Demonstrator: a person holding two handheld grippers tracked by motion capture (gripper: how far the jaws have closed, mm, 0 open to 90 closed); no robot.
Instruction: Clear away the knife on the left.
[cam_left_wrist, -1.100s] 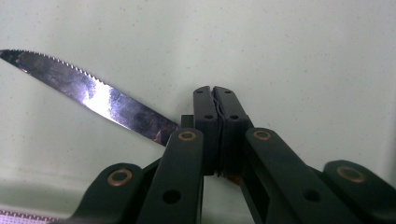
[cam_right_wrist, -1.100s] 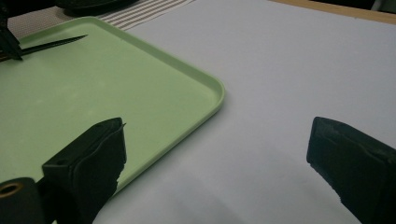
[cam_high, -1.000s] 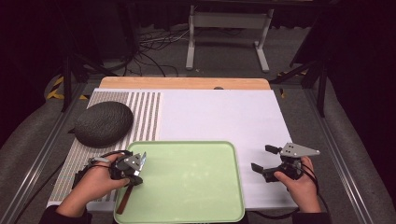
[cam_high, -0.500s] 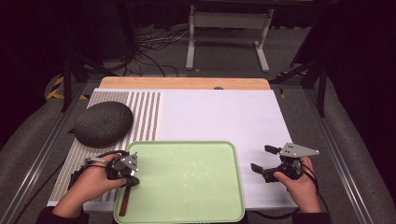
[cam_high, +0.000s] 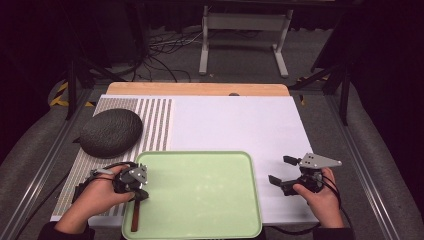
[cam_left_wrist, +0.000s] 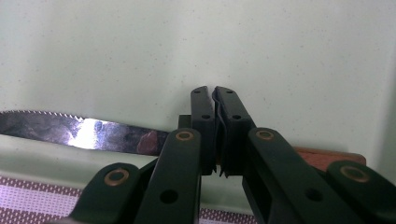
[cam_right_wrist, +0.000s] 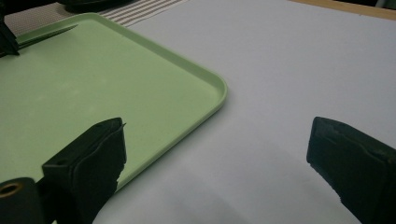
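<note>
Knife (cam_left_wrist: 88, 133) clenched at handle by left gripper (cam_left_wrist: 215, 105), lower-left tray (cam_high: 200, 175) edge, prob. for placing; right gripper (cam_high: 282, 170) released, idle.

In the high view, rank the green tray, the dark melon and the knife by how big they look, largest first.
1. Tray, by far the largest.
2. Melon, a broad dark oval.
3. Knife, a thin sliver along the tray's left rim, partly hidden under the left tongs, so its full length is unsure.
</note>
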